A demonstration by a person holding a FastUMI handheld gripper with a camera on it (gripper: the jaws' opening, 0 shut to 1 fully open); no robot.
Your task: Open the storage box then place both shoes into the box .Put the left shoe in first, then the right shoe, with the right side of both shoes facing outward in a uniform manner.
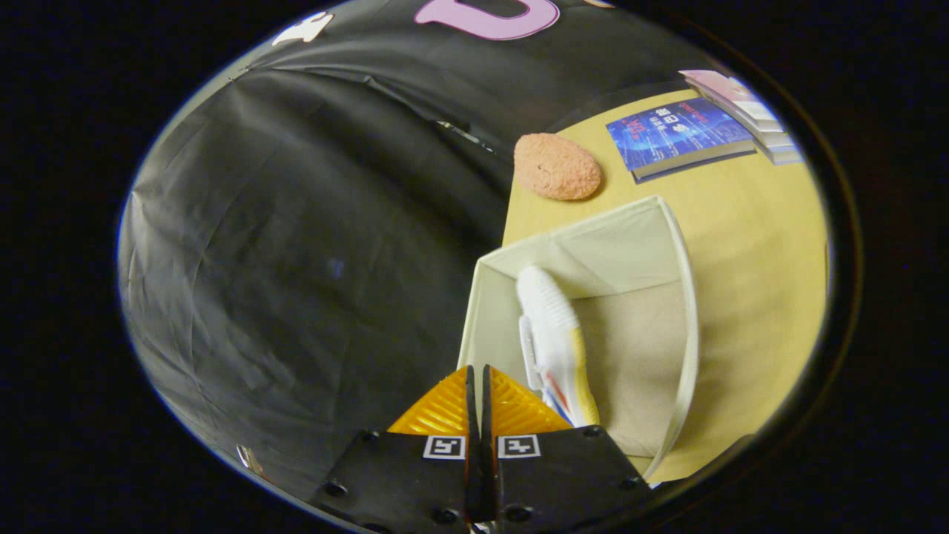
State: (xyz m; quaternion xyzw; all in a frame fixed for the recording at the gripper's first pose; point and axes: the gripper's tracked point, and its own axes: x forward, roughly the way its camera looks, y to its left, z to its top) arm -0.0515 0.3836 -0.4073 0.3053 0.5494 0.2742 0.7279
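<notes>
Gripper view: the tool (pixel 478 378) has its two fingers pressed together, with only a thin dark slit between them and nothing gripped. The fingertips hang over the near left corner of the storage box (pixel 686 297), which stands open on the bench (pixel 749 215), its top uncovered and its pale walls upright. Inside the box lies one shoe (pixel 552 334), white with a yellow strip and small red and blue marks along its side. It rests against the box's left wall, lengthwise, its near end just ahead and to the right of the fingertips. The rest of the box floor, to the right of the shoe, is bare fabric. Beyond the box, near the bench's far left edge, sits a rough orange oval object (pixel 557 166). Further right lie a blue book (pixel 678 137) and a small stack of books (pixel 745 111) beside it.
</notes>
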